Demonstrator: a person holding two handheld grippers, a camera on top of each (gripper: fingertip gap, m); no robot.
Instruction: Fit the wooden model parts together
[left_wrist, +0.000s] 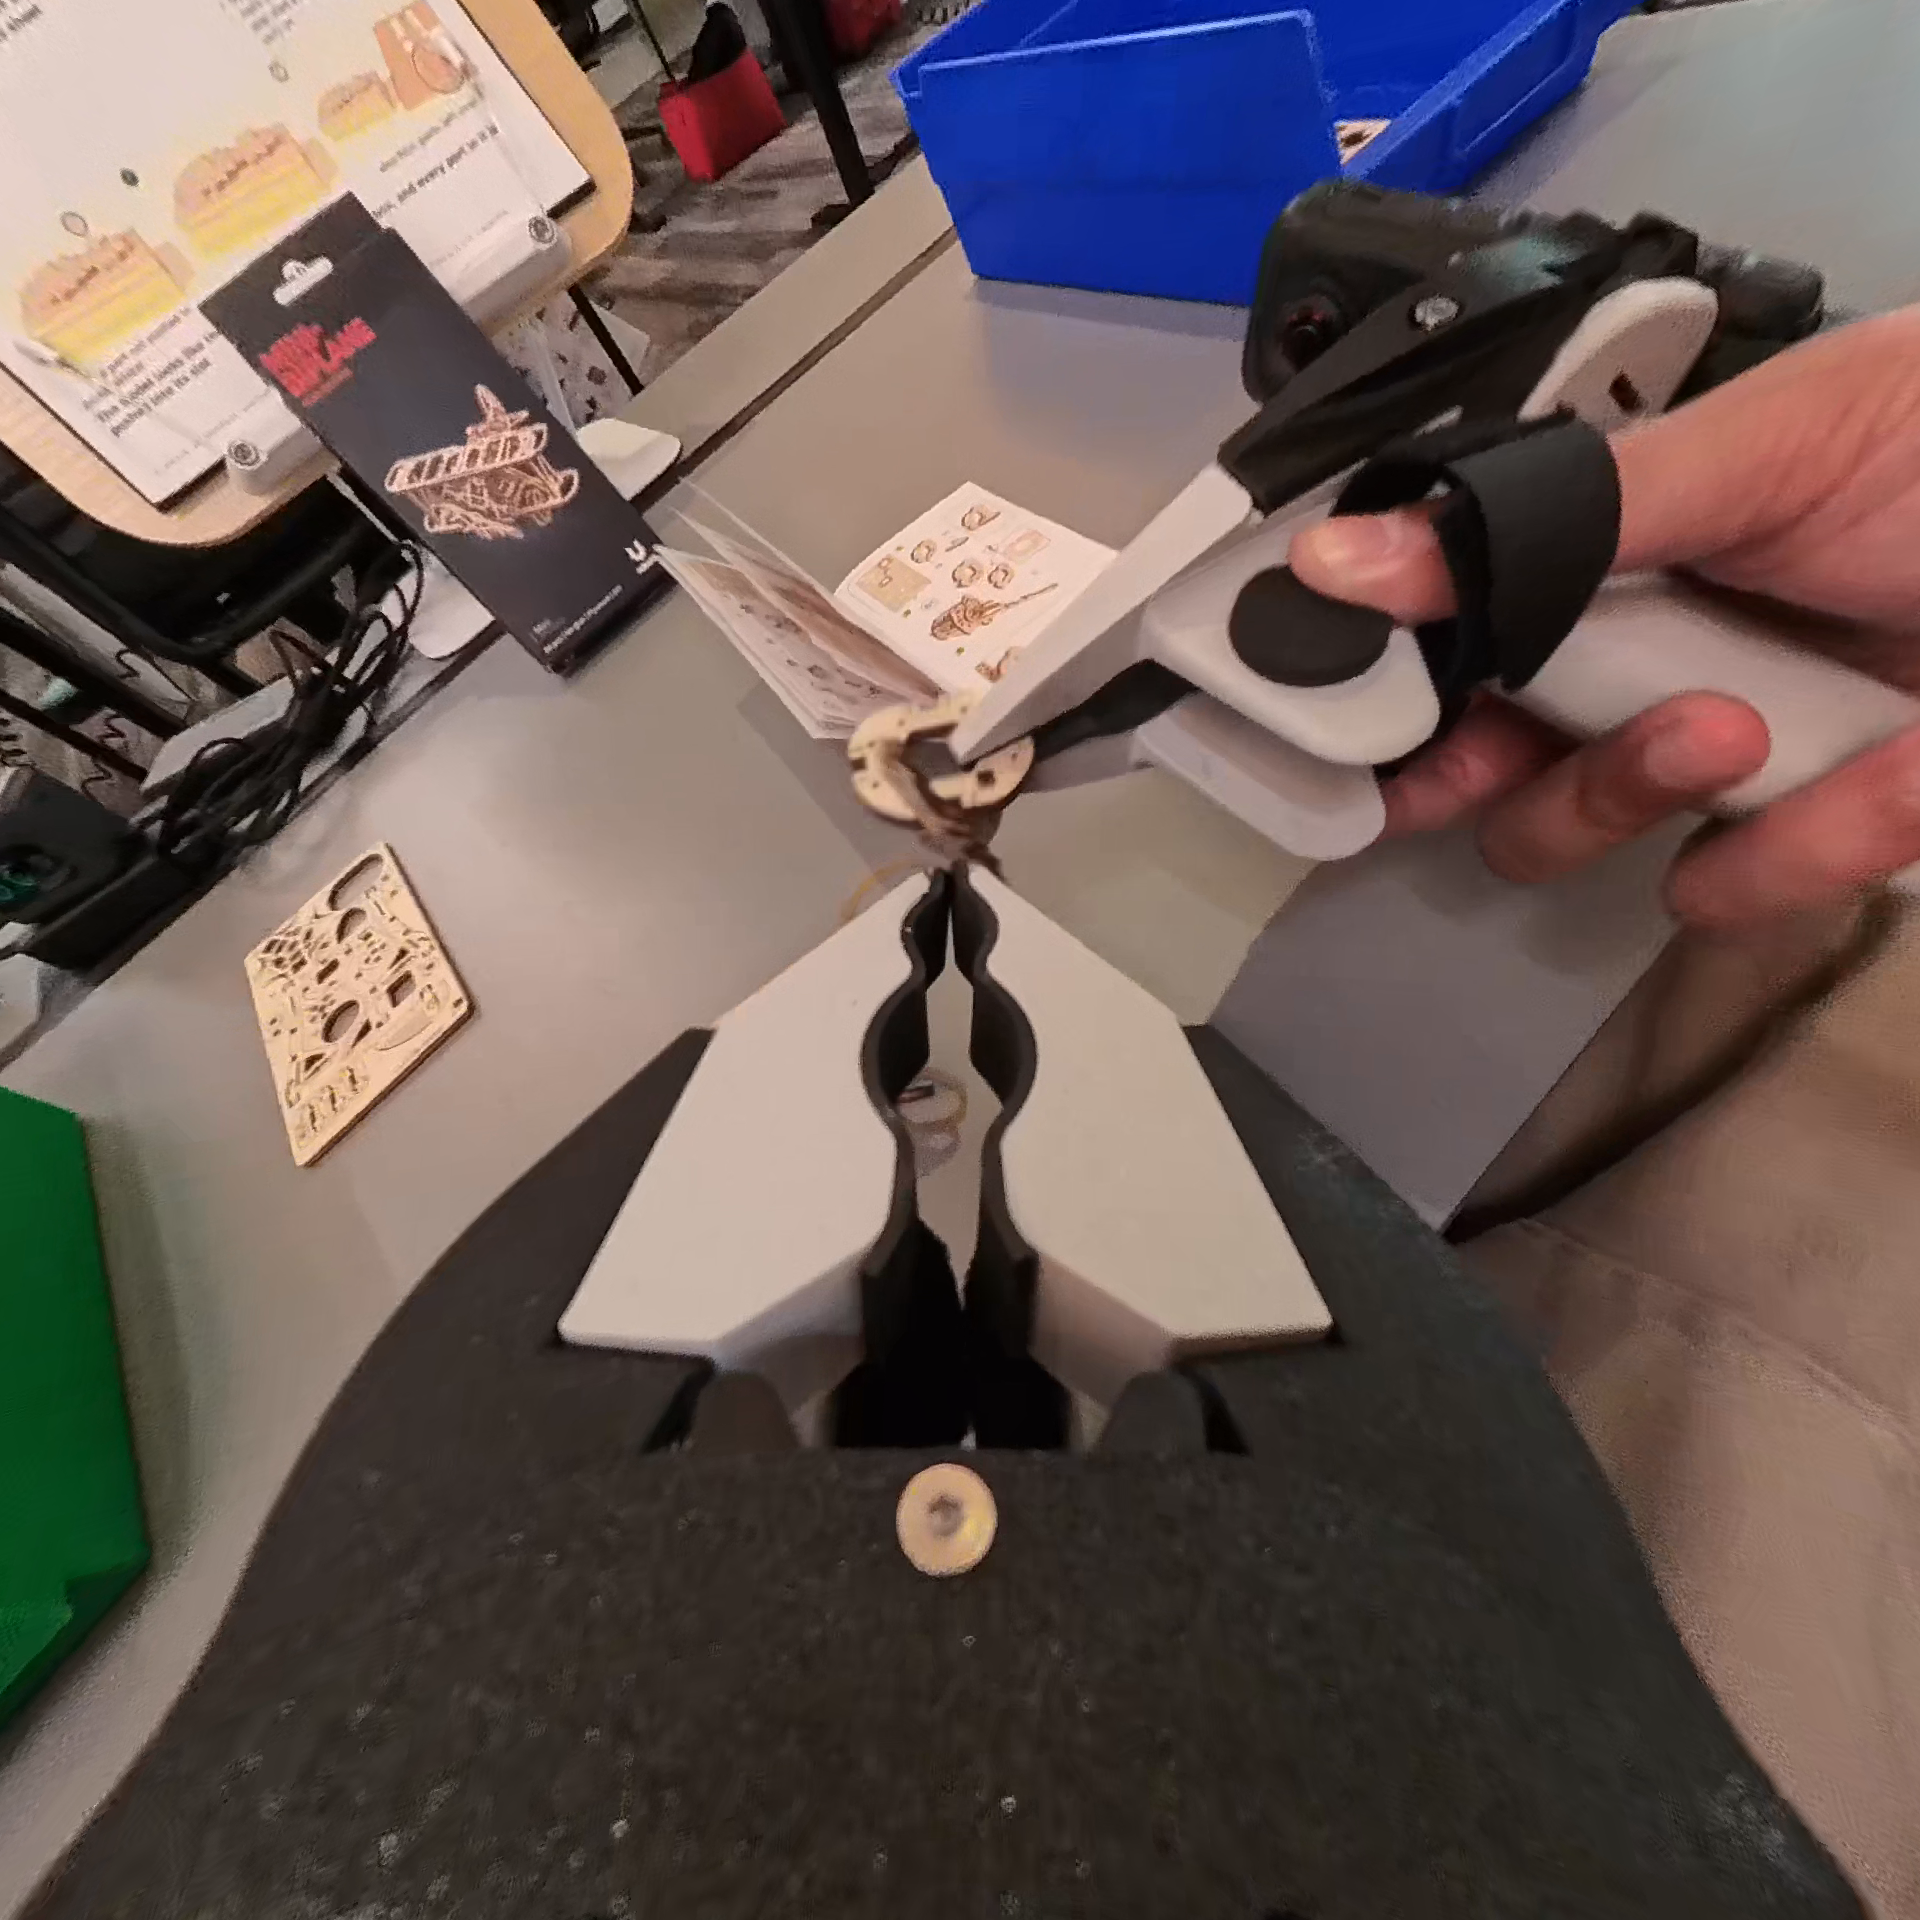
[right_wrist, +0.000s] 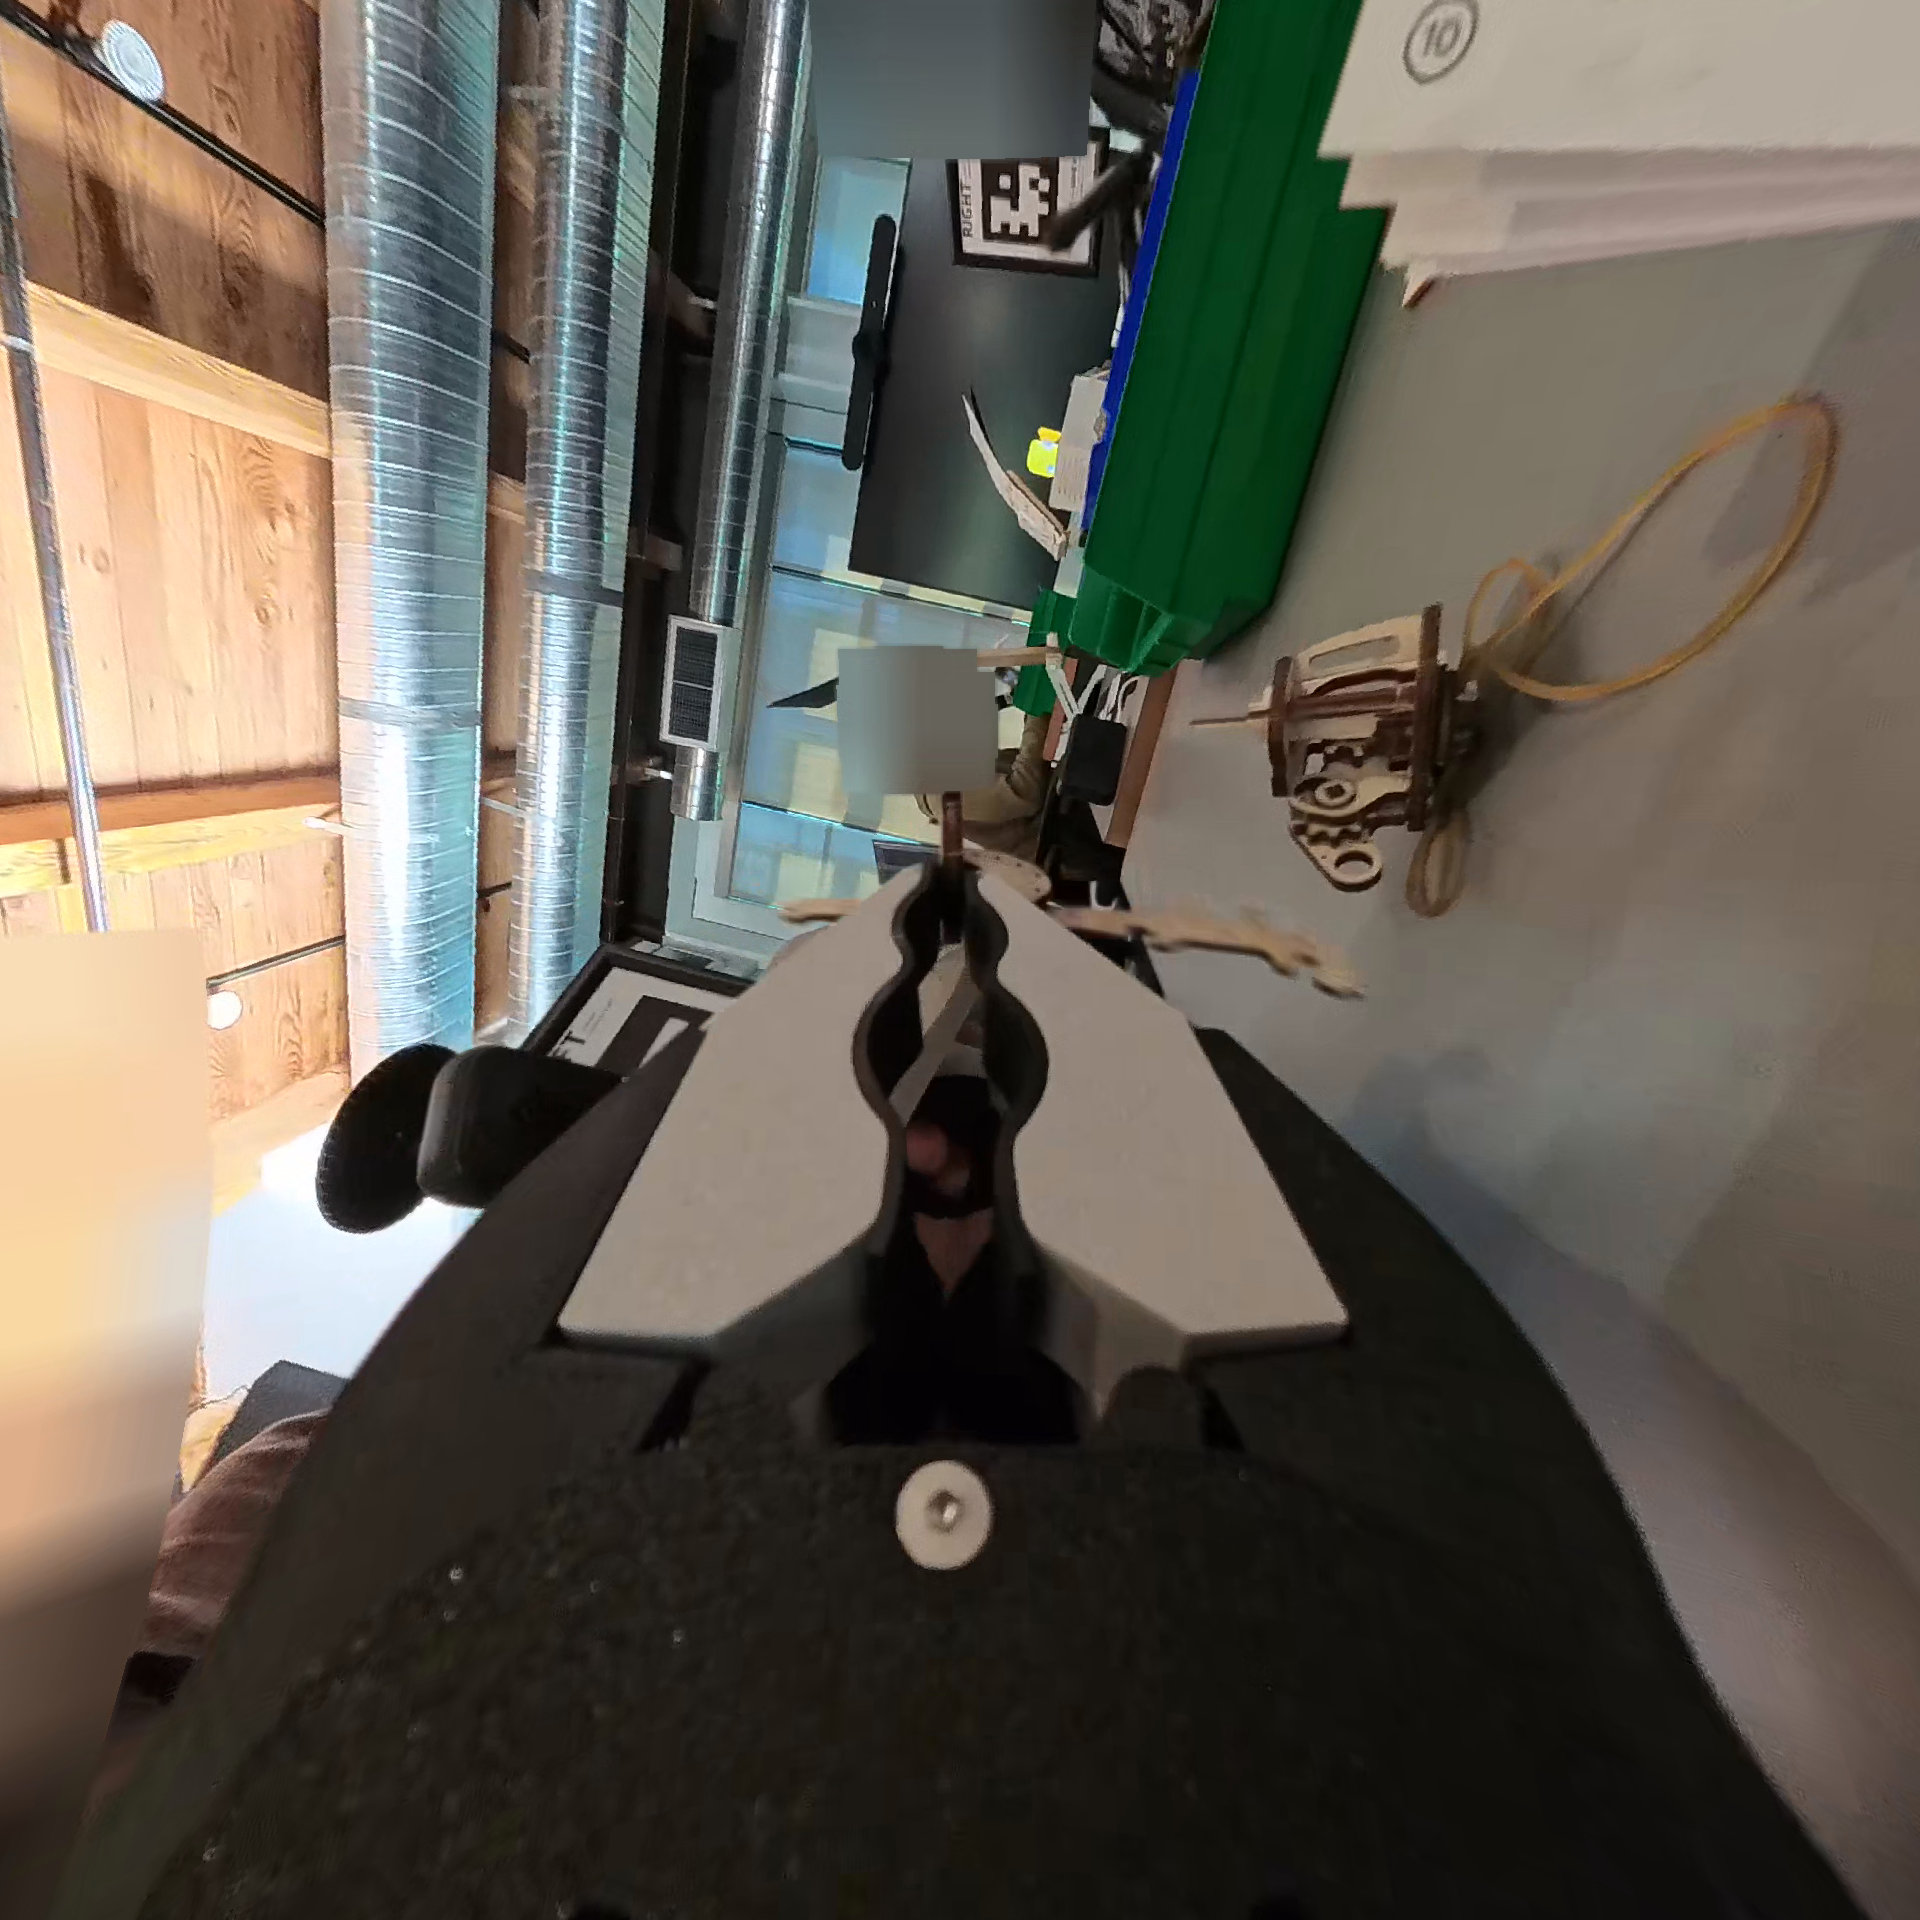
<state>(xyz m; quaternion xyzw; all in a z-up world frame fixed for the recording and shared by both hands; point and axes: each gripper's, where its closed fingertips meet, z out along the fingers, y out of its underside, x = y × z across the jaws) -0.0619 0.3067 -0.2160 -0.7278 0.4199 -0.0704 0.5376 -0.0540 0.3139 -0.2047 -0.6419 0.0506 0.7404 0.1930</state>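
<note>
Two grippers are clamped on one wooden subassembly (left_wrist: 940, 774) (held above the table (left_wrist: 623, 831)). Left gripper (left_wrist: 951, 883) is pinched narrow beneath it; right gripper (left_wrist: 987, 753) is closed on its ring.

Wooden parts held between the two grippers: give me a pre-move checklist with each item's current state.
1. Left gripper has a grip: ok, jaws shut on a thin wooden piece at the tips.
2. Right gripper has a grip: ok, jaws shut on the ring-shaped wooden assembly.
3. The two parts meet: ok, they touch just above the left tips.
4. Tab lined up with its slot: cannot tell, the joint is small and blurred.
5. Space beneath is free: ok, only the open booklet lies behind on the table.
6. Finished sub-model out of the way: ok, it rests apart, beside the rubber band.
</note>
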